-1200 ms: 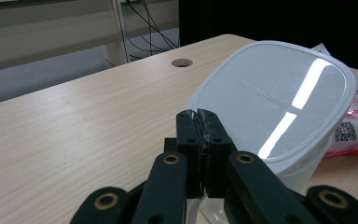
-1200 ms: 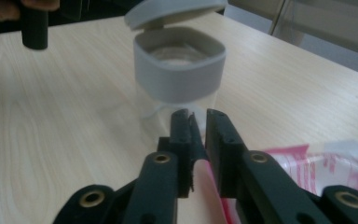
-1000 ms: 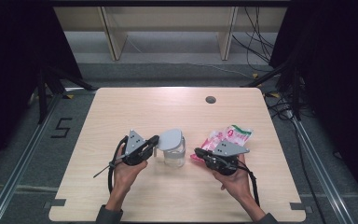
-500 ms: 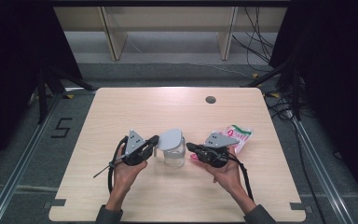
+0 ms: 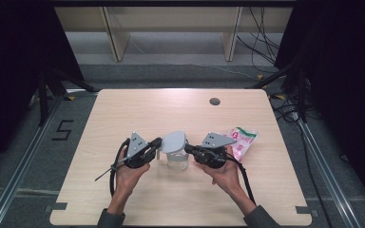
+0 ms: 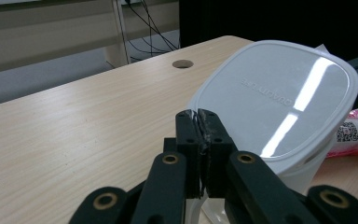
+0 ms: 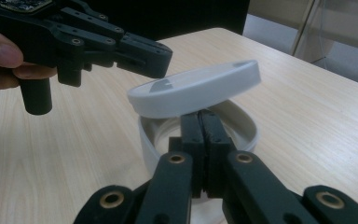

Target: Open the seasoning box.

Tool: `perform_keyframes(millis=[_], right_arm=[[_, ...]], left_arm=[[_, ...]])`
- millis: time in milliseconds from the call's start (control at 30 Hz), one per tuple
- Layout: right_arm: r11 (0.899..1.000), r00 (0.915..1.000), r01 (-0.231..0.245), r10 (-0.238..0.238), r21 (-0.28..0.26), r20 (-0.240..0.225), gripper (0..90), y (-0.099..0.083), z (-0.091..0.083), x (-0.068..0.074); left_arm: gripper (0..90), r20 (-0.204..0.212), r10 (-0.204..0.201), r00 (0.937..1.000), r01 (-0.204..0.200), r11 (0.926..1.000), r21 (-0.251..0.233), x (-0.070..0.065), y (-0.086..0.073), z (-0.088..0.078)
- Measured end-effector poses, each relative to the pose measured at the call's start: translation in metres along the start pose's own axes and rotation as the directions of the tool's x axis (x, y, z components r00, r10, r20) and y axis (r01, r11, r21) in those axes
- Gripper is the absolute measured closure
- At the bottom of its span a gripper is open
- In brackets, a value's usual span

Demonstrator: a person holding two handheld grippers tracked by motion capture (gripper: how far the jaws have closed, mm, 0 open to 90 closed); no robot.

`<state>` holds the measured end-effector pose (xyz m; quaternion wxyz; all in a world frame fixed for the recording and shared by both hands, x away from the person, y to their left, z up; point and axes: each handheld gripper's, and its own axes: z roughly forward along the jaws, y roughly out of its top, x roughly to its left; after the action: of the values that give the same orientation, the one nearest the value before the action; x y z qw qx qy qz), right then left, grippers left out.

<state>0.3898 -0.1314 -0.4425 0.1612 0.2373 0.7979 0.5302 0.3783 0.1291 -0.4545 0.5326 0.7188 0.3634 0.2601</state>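
A clear round container [image 5: 178, 161] stands mid-table with its white lid [image 5: 173, 141] tilted up over it. My left gripper [image 5: 158, 142] comes in from the left. Its jaws pinch the lid's near rim [image 6: 279, 98] at the tips [image 6: 199, 114] and have just been opening a little, with the rim's edge still between them. My right gripper [image 5: 188, 148] comes in from the right, shut and empty. Its tips [image 7: 200, 115] sit at the container's rim [image 7: 242, 126], under the raised lid [image 7: 196, 91]. The left gripper [image 7: 161, 58] touches the lid's far edge there.
A pink printed packet [image 5: 241, 141] lies on the table [image 5: 171, 109] just right of my right hand. A round cable hole [image 5: 214, 101] sits near the far edge. Shelving and cables stand on the floor beyond the table.
My right gripper has moved left, from over the pink packet to the container's right side. The left hand and the lid have kept their place.
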Motion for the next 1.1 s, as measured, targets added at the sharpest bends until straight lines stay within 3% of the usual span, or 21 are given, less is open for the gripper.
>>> perform_keyframes(millis=[33, 67, 133, 233, 267, 300, 367, 467, 500, 533, 600, 667, 700, 767, 833, 867, 900, 933, 1000, 1100], right_arm=[[0.999, 0.9995, -0.03, 0.031, 0.012, -0.009, 90.0, 0.001, 0.0, 0.002], [0.999, 0.9992, -0.032, 0.032, 0.01, -0.022, 90.0, 0.001, 0.001, 0.002], [1.0, 0.9996, -0.021, 0.021, 0.019, -0.019, 90.0, 0.003, 0.001, 0.003], [1.0, 0.9997, -0.001, 0.001, -0.01, -0.022, 90.0, 0.004, 0.003, 0.003], [1.0, 1.0, 0.001, -0.001, -0.007, -0.001, 90.0, 0.005, 0.002, 0.004], [1.0, 1.0, 0.002, -0.002, -0.009, 0.002, 90.0, 0.005, 0.002, 0.004], [1.0, 1.0, -0.001, 0.001, 0.002, -0.008, 90.0, 0.005, 0.001, 0.005], [1.0, 0.9999, 0.0, 0.0, -0.004, -0.016, 90.0, 0.006, 0.002, 0.005], [1.0, 0.9999, 0.003, -0.003, -0.003, -0.015, 90.0, 0.006, 0.002, 0.005], [1.0, 1.0, -0.004, 0.004, -0.028, -0.005, 90.0, 0.006, 0.004, 0.006], [1.0, 0.9992, -0.023, 0.023, -0.01, -0.032, 90.0, 0.007, 0.004, 0.007], [1.0, 0.9992, -0.009, 0.008, -0.015, -0.04, 90.0, 0.009, 0.006, 0.007], [1.0, 0.9997, 0.011, -0.012, -0.025, -0.023, 90.0, 0.009, 0.006, 0.006], [0.999, 0.9994, -0.015, 0.014, -0.029, -0.031, 90.0, 0.011, 0.008, 0.009], [0.999, 0.9996, -0.001, 0.0, -0.041, -0.027, 90.0, 0.014, 0.011, 0.011], [1.0, 0.9989, 0.0, -0.001, -0.023, -0.046, 90.0, 0.015, 0.011, 0.013], [0.999, 0.9992, 0.024, -0.025, -0.043, -0.031, 90.0, 0.017, 0.013, 0.014], [0.999, 0.9992, 0.022, -0.023, -0.033, -0.033, 90.0, 0.019, 0.014, 0.016], [0.998, 0.9978, 0.048, -0.05, -0.046, -0.044, 90.0, 0.022, 0.016, 0.018], [0.998, 0.997, 0.052, -0.055, -0.045, -0.055, 89.9, 0.025, 0.018, 0.023]], left_arm=[[80.3, 0.004, -0.008, 1.0, 0.008, 1.0, -0.003, 0.001, 0.001, -0.002], [77.7, 0.017, -0.008, 0.9998, 0.008, 0.9999, -0.008, 0.003, 0.001, -0.003], [71.4, 0.034, -0.037, 0.9987, 0.038, 0.9992, -0.011, 0.006, 0.0, -0.006], [64.0, 0.027, -0.072, 0.997, 0.073, 0.9973, -0.011, 0.01, -0.003, -0.014], [61.1, 0.02, -0.073, 0.9971, 0.073, 0.9973, -0.006, 0.01, -0.004, -0.017], [58.5, 0.019, -0.081, 0.9966, 0.081, 0.9967, 0.005, 0.008, -0.006, -0.019], [53.6, 0.018, -0.057, 0.9982, 0.057, 0.9978, 0.035, 0.004, -0.01, -0.025], [45.8, 0.003, -0.065, 0.9979, 0.065, 0.9959, 0.063, -0.001, -0.016, -0.029], [43.0, -0.001, -0.092, 0.9957, 0.092, 0.9932, 0.071, -0.004, -0.019, -0.029], [40.3, 0.001, -0.082, 0.9967, 0.081, 0.9927, 0.09, -0.005, -0.02, -0.03], [36.8, 0.049, -0.119, 0.9917, 0.112, 0.9864, 0.12, -0.01, -0.024, -0.032], [34.9, 0.041, -0.09, 0.9951, 0.084, 0.9866, 0.14, -0.016, -0.03, -0.039], [34.3, 0.048, -0.083, 0.9954, 0.076, 0.9865, 0.145, -0.017, -0.034, -0.04], [33.3, 0.024, -0.082, 0.9964, 0.077, 0.9849, 0.155, -0.017, -0.039, -0.044], [31.9, 0.002, -0.084, 0.9965, 0.082, 0.9825, 0.167, -0.017, -0.044, -0.045], [31.8, 0.007, -0.082, 0.9966, 0.079, 0.9826, 0.168, -0.018, -0.046, -0.045], [31.7, 0.003, -0.086, 0.9963, 0.084, 0.9824, 0.166, -0.02, -0.047, -0.044], [31.2, 0.021, -0.073, 0.9971, 0.068, 0.9824, 0.174, -0.02, -0.048, -0.044], [30.5, 0.017, -0.058, 0.9982, 0.054, 0.9828, 0.177, -0.022, -0.048, -0.044], [29.6, 0.021, -0.048, 0.9986, 0.044, 0.9826, 0.18, -0.025, -0.048, -0.044]])
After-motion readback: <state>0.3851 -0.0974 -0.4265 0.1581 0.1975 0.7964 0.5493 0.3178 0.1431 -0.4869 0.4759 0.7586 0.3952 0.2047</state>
